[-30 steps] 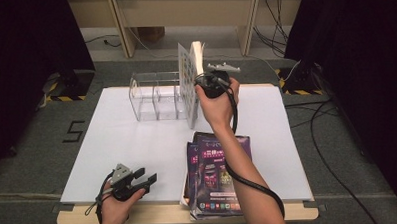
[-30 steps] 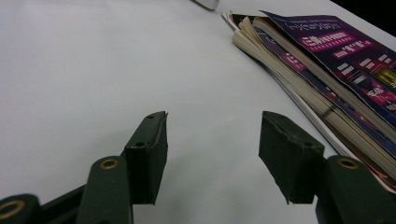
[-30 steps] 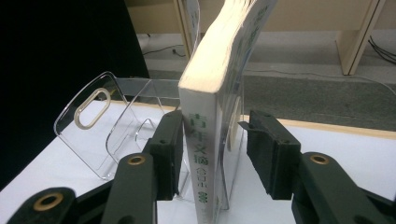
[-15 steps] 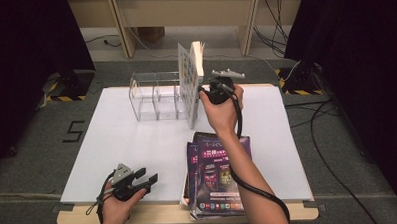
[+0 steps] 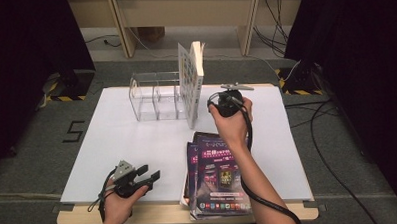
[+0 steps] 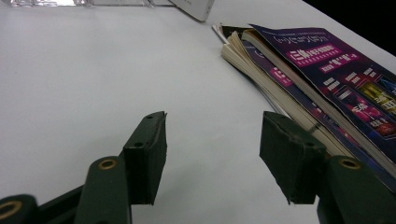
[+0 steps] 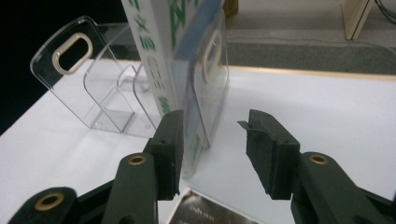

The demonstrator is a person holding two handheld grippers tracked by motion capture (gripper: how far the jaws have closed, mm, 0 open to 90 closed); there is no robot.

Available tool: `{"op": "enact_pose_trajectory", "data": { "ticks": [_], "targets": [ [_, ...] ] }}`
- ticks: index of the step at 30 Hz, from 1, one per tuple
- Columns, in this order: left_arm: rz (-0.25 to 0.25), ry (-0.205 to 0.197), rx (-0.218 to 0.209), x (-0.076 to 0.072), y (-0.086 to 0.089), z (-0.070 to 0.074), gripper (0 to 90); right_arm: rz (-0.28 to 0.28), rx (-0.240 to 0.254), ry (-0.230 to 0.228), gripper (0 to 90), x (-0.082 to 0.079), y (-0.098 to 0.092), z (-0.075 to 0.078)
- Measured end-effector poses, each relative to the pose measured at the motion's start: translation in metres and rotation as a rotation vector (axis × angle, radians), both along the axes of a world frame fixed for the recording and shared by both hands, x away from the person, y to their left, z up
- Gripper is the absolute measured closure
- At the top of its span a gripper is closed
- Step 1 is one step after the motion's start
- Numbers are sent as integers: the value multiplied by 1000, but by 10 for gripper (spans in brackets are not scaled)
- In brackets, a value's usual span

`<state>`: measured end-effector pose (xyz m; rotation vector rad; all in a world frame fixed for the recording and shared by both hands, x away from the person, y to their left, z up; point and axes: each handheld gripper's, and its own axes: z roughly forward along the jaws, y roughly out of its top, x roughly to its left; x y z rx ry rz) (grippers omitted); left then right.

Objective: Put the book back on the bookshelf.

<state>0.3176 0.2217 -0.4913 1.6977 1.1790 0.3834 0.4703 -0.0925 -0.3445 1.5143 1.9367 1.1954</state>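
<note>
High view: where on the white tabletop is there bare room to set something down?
Free: the left half, between the clear organizer and the left gripper; also the right strip beyond the magazine stack. Crowded: around the upright book and right gripper.

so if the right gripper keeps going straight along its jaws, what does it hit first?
Probably the upright book standing in the end slot of the clear rack. In the right gripper view the open right gripper points at the rack's near end wall and the book; depth is hard to judge.
</note>
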Motion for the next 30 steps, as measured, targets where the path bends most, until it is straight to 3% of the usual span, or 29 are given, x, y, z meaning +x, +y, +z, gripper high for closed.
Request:
{"op": "enact_pose_trajectory", "data": {
  "ticks": [6,18,25,30],
  "targets": [
    [-21,3,-6,1,-5,5,404,-9,-26,36,574,-8,-13,-16],
    [-49,12,0,7,-15,10,405,-30,0,118,573,-22,-43,-48],
    [-79,6,-6,17,-30,18,405,-50,-4,164,573,-29,-62,-64],
    [-132,7,12,22,-49,22,408,-57,-8,200,573,-31,-73,-75]
  ]
}}
